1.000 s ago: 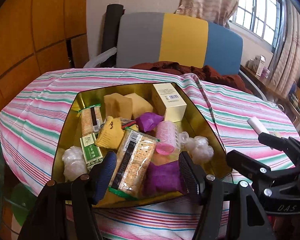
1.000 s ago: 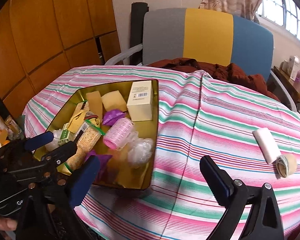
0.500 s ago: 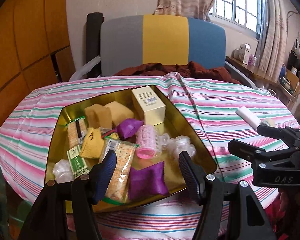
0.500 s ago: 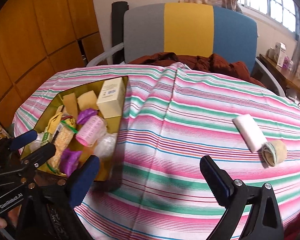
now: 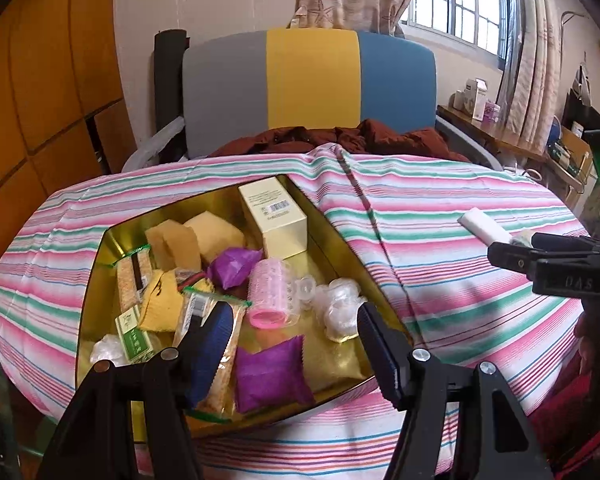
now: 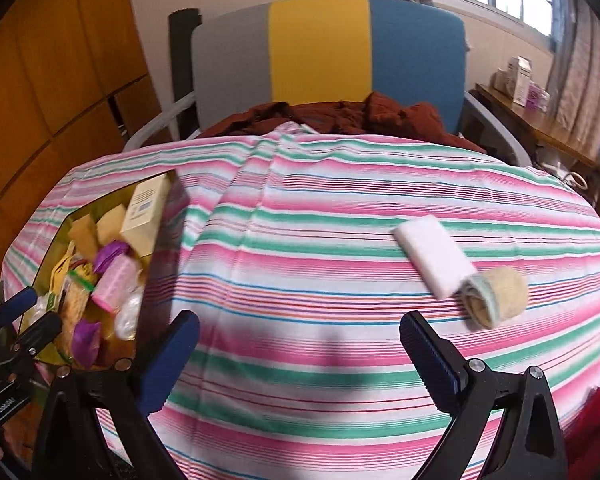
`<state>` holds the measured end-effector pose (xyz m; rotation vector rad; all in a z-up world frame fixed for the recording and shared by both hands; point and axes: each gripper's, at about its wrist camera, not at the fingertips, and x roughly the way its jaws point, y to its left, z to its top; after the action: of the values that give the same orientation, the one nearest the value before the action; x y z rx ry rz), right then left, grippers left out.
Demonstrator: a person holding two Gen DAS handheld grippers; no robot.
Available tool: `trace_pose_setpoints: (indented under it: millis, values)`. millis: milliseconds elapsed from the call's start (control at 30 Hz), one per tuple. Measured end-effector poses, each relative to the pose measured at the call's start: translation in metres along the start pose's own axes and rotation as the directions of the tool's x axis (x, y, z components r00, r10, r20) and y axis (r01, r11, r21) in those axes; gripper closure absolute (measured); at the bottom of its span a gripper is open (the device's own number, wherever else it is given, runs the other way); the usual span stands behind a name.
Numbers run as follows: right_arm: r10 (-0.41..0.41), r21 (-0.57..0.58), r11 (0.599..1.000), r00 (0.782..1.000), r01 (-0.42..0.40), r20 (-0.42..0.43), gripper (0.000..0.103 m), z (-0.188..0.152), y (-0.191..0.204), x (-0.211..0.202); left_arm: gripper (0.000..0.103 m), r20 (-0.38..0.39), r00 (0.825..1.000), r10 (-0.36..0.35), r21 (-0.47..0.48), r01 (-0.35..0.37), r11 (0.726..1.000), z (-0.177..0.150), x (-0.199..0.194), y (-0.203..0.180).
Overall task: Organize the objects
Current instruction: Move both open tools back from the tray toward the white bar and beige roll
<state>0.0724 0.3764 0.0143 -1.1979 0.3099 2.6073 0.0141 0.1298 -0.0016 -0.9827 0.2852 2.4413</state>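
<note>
While the left tool [image 5: 290, 344] hangs wide open and empty over the near end of the gold metal tin [image 5: 336, 236], the right tool [image 6: 300, 354] has swung away from that tin toward the bare striped cloth of the tabletop [image 6: 320, 240]. A second ago the right wrist view had the tin near its middle; now the tin sits at its far left edge, and the white rectangular block [image 6: 434, 256] and the rolled beige-and-green cloth bundle [image 6: 494, 296], touching each other well to the right of the tin, lie ahead and slightly right of the spread jaws. This tool too is fully open and holds nothing. The tin's load, the cream carton [image 5: 274, 216], pink hair roller [image 5: 270, 292] and purple sachets [image 5: 270, 374], lies as it did before. I judge the two loose pieces to be the last things outside the tin, so the turn looks like the start of a reach for one of them.
</note>
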Motion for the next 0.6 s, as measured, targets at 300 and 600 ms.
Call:
trace_pose_setpoints:
  millis: [300, 600]
  values:
    - [-0.087, 0.166, 0.982, 0.996, 0.088, -0.011, 0.002, 0.014, -0.08, -0.007, 0.038, 0.014, 0.998, -0.065, 0.027, 0.065, 0.998, 0.007, -0.002, -0.018]
    - [-0.091, 0.484, 0.869, 0.995, 0.102, -0.047, 0.002, 0.017, -0.201, 0.014, 0.038, 0.009, 0.994, -0.111, 0.055, 0.111, 0.992, 0.018, 0.001, -0.037]
